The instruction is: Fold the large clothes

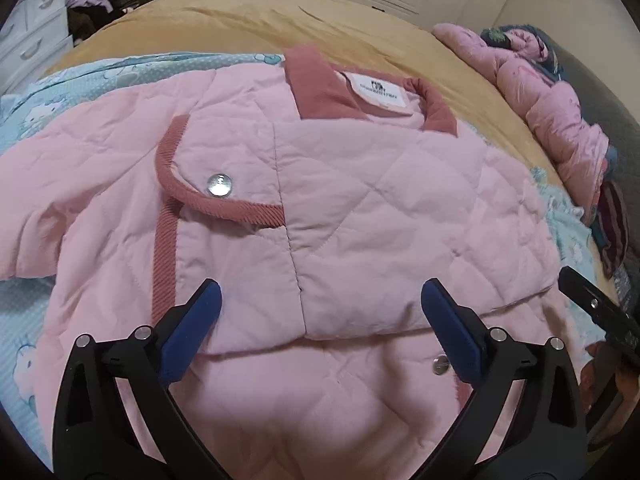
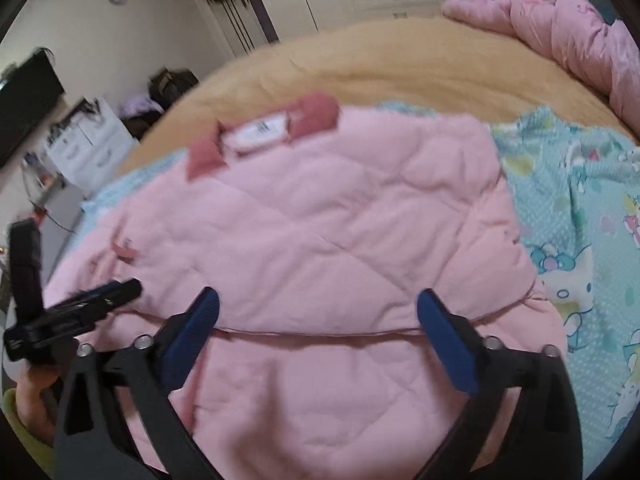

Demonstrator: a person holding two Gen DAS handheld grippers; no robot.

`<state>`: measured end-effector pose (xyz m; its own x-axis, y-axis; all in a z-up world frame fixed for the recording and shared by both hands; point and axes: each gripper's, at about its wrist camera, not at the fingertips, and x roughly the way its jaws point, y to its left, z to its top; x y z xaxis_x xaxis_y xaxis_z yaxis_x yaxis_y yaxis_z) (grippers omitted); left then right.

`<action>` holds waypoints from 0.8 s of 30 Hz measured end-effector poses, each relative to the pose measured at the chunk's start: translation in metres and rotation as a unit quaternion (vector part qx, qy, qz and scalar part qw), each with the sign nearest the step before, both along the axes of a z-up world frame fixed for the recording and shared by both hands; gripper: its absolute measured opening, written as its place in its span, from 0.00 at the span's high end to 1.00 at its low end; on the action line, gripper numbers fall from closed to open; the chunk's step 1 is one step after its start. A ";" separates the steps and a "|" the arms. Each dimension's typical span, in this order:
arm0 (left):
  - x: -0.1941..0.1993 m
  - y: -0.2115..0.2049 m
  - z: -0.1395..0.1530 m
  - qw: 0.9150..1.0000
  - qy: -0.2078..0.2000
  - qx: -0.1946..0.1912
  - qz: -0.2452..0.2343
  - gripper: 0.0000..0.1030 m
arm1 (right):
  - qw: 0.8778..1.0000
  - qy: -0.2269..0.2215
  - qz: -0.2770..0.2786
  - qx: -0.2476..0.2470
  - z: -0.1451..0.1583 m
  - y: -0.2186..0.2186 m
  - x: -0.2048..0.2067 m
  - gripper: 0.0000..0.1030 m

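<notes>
left wrist view: the left gripper (image 1: 320,312) has its blue pads wide apart, clamping nothing, above the lower part of the pink quilted jacket (image 1: 360,200). the jacket lies on a blue cartoon-print sheet (image 1: 24,300) over a tan blanket (image 1: 248,24) on the bed, with its right side folded across the front. its dark pink collar (image 1: 316,84) points away from the camera. a silver snap (image 1: 219,185) sits on a flap. the right gripper's tip (image 1: 588,300) shows at the right edge.

right wrist view: blurred. the right gripper (image 2: 318,312) has its pads wide apart, empty, above the jacket's folded edge. a crumpled pink duvet (image 2: 560,28) lies at the far right.
</notes>
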<state>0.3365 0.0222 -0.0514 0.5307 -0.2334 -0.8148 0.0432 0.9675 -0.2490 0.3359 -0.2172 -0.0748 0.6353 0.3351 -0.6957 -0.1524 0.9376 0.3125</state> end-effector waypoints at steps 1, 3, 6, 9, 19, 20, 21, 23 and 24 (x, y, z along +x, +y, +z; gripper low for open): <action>-0.001 0.003 0.003 1.000 0.001 -0.005 0.006 0.09 | 1.000 -0.006 0.005 0.003 0.005 0.002 -0.003 0.04; -0.004 0.010 0.010 1.000 0.000 -0.016 0.021 0.09 | 1.000 -0.008 0.010 0.004 0.011 0.006 -0.007 0.04; -0.011 0.025 0.023 0.999 -0.013 -0.015 0.042 0.09 | 1.000 -0.011 0.019 0.015 0.017 0.010 -0.012 0.04; -0.018 0.049 0.040 0.996 -0.036 -0.001 0.079 0.09 | 0.999 -0.015 0.033 0.023 0.027 0.023 -0.014 0.04; -0.050 0.138 0.083 0.977 -0.091 -0.035 0.188 0.09 | 0.994 -0.038 0.095 0.050 0.066 0.090 -0.018 0.04; -0.054 0.148 0.086 0.975 -0.093 -0.035 0.200 0.09 | 0.992 -0.042 0.104 0.052 0.070 0.098 -0.018 0.04; -0.056 0.154 0.087 0.973 -0.094 -0.036 0.207 0.09 | 0.991 -0.048 0.115 0.053 0.075 0.109 -0.018 0.04; -0.062 0.170 0.088 0.969 -0.094 -0.037 0.225 0.09 | 0.989 -0.053 0.131 0.053 0.082 0.127 -0.016 0.04; -0.064 0.176 0.088 0.968 -0.093 -0.038 0.230 0.09 | 0.987 -0.054 0.139 0.052 0.084 0.136 -0.015 0.04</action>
